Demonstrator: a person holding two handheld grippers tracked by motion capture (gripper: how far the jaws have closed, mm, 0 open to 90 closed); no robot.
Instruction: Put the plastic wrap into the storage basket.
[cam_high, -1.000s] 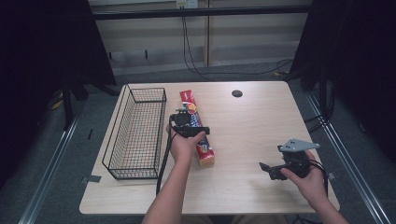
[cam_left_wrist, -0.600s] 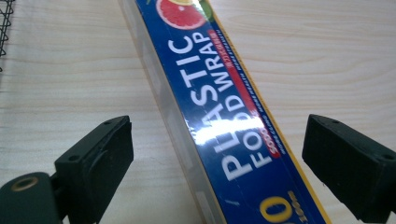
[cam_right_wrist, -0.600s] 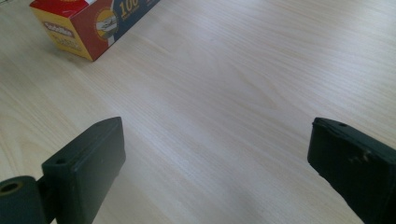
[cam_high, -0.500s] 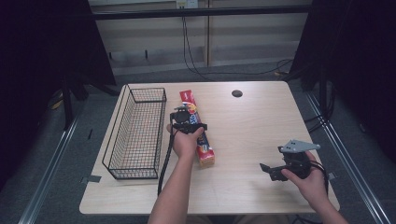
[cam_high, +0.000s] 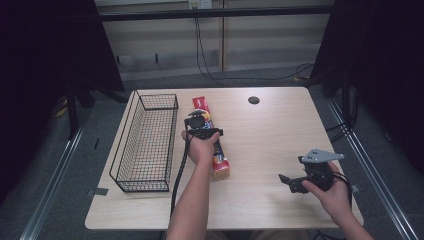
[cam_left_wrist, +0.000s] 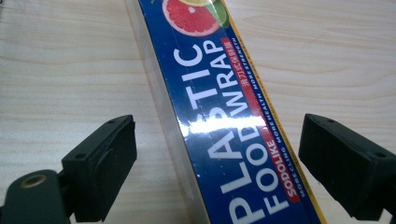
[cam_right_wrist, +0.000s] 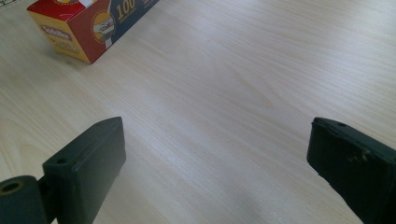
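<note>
Plastic wrap box (cam_left_wrist: 219, 121) lying flat on the table (cam_high: 270, 130), just beside the wire basket (cam_high: 145, 142). Since a second ago the left gripper (cam_left_wrist: 217, 163) has come down astride the box; its jaws have just been closing, the box between them, pads not yet touching. A grasp seems imminent. Right gripper (cam_right_wrist: 217, 168) spread, unmoved, well apart over bare tabletop

The desk (cam_high: 280, 130) is seen from above and in front, whole, from a fixed far camera. The plastic wrap box (cam_left_wrist: 224, 116) is viewed very close from the left tool's camera, looking down. The box's end (cam_right_wrist: 74, 28) is shared from the right tool's low, level camera, farther off.
</note>
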